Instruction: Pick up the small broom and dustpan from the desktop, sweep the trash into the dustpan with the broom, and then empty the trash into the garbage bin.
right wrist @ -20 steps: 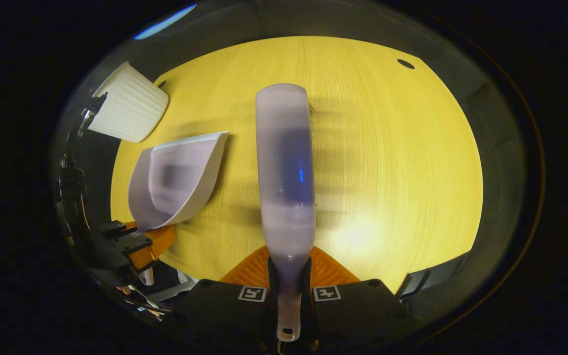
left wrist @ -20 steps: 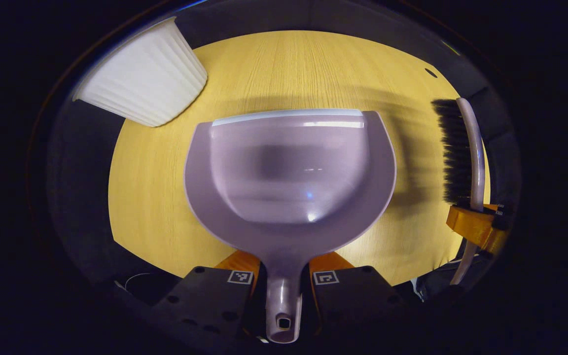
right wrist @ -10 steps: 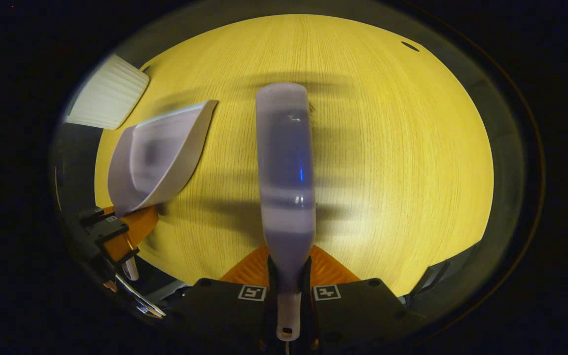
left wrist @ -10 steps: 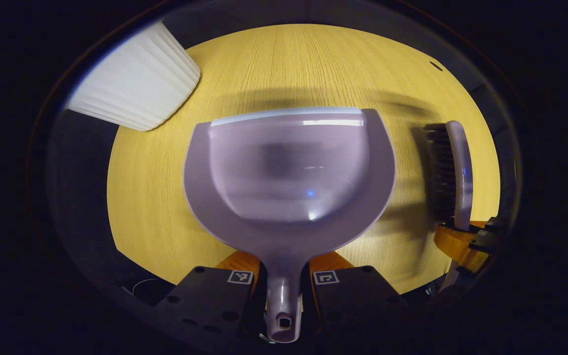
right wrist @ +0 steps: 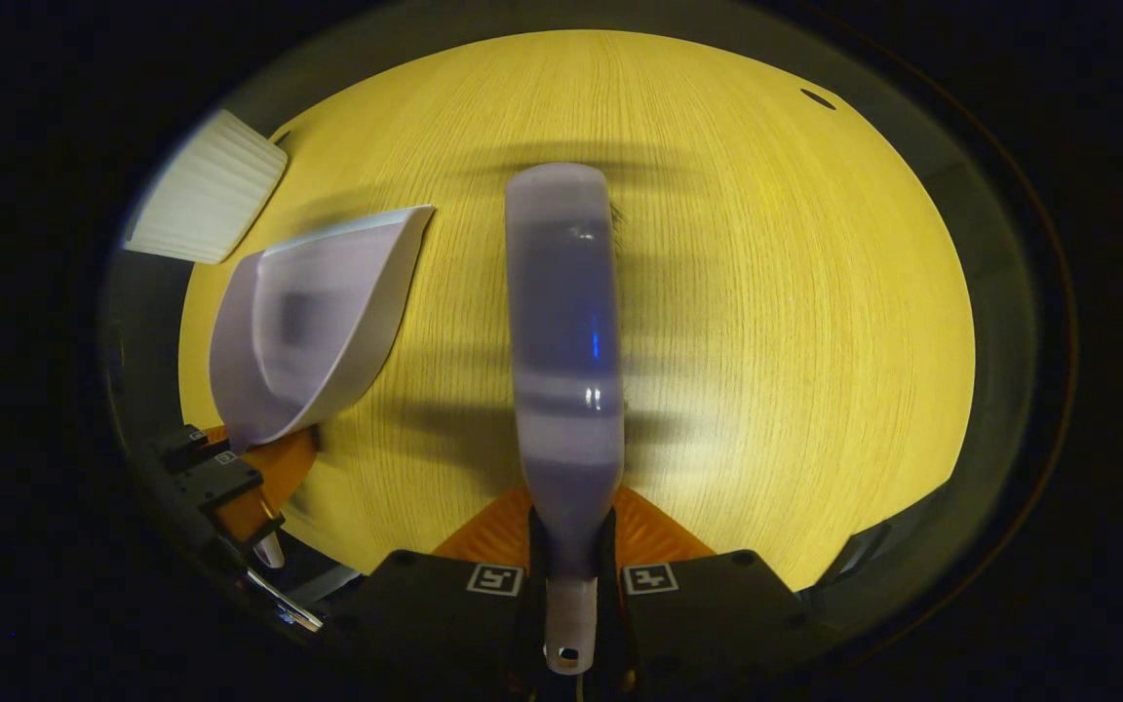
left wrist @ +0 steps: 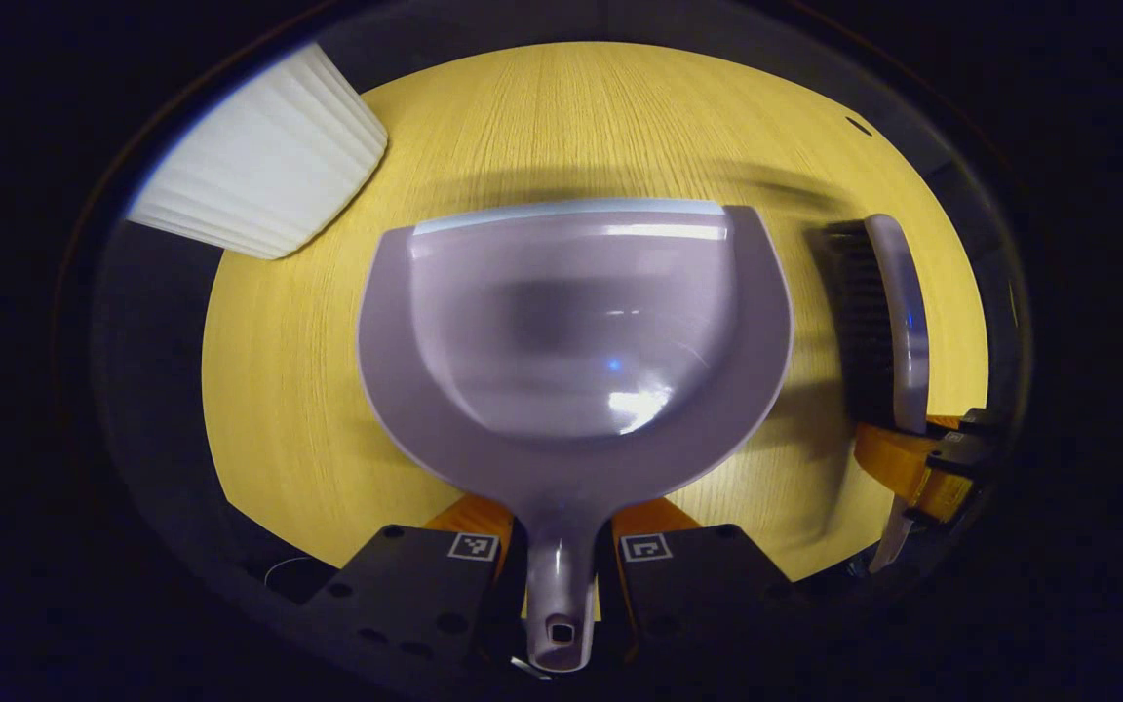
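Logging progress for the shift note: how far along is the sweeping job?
Pickup is done: the left tool grips the dustpan handle, the right tool the broom. Dustpan looks empty; no trash visible on the desktop. Sweeping or emptying into the white bin cannot be confirmed.

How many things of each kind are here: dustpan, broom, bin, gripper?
Dustpan: 1
Broom: 1
Bin: 1
Grippers: 2, left gripper and right gripper
Total: 5
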A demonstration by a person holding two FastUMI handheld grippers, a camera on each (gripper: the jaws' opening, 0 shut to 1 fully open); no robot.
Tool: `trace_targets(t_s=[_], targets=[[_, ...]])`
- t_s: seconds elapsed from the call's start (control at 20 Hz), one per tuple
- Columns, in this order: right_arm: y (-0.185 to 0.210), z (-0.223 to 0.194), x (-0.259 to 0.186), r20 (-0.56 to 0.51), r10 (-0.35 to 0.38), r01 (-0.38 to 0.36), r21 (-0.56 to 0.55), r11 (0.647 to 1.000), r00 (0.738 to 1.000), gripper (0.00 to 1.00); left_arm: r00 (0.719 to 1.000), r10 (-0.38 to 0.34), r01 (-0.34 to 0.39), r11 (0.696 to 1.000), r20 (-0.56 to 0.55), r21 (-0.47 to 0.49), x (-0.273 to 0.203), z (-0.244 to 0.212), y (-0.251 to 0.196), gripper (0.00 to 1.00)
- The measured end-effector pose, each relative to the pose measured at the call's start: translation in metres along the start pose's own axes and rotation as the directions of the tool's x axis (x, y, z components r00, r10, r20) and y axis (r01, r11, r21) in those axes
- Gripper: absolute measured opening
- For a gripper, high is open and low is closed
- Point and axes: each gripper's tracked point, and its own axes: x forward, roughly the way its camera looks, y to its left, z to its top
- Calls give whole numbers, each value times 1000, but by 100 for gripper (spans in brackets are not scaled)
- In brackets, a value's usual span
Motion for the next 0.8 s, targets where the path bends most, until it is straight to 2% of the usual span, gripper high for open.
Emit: trace_targets(t_s=[0.2,0.25,0.4,0.55,0.6,0.65,0.7,0.75,0.8], targets=[[-4,2,-6,15,-19,20,-18,1000,1000,31,1000,3,-3,1000,13,-29,0,2,-1,31],[-5,3,-7,20,-22,22,-26,999,1000,38,1000,8,-7,1000,13,-30,0,3,0,31],[-8,5,-13,33,-31,32,-21,999,999,47,1000,22,-21,999,18,-35,-5,5,-1,33],[-11,7,-21,46,-29,30,-30,999,999,63,998,52,-51,998,29,-32,-12,7,2,46],[-11,8,-23,56,-29,31,-28,999,998,75,998,53,-52,998,34,-42,-13,7,2,52],[-12,10,-23,64,-32,33,-21,999,997,82,998,63,-61,997,33,-57,-14,6,2,59],[-12,10,-24,70,-30,32,-14,999,997,87,997,70,-68,995,32,-70,-16,5,3,61],[-12,11,-27,76,-30,31,-13,999,997,94,996,78,-75,994,36,-82,-19,5,5,69],[-13,10,-30,83,-30,32,-16,999,996,94,995,90,-85,992,44,-95,-23,3,7,71]])
